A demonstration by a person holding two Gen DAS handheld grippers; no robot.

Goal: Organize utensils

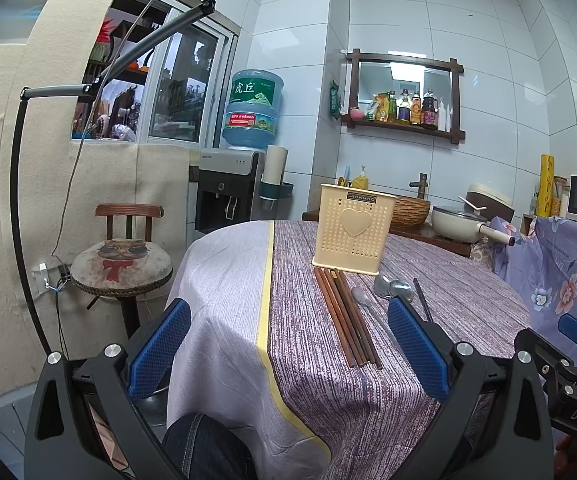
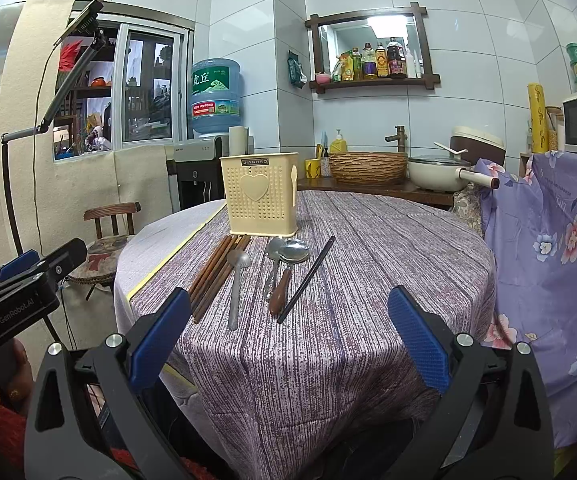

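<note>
**Nothing picked yet: line up on the chopsticks first**

You are holding both grippers back at the near edge of the table (image 2: 368, 240), and nothing is being gripped. Your left gripper (image 1: 288, 352) is hanging with its fingers spread wide; your right gripper (image 2: 288, 340) is doing the same. From the right wrist view, the cream utensil holder (image 2: 258, 196) is standing upright at 12 o'clock, empty as far as you can see. Just in front of it the utensils are lying flat: the brown chopsticks (image 2: 216, 276) at 11 o'clock, the grey spoon (image 2: 235, 288) beside them, two overlapping spoons (image 2: 288, 256) at 12, and a single black chopstick (image 2: 306, 280) toward 1 o'clock.

In my judgement you are starting the first pick. Come in low over one utensil's handle end, close squarely across it, and lift it upright before dropping it into the holder.
</note>
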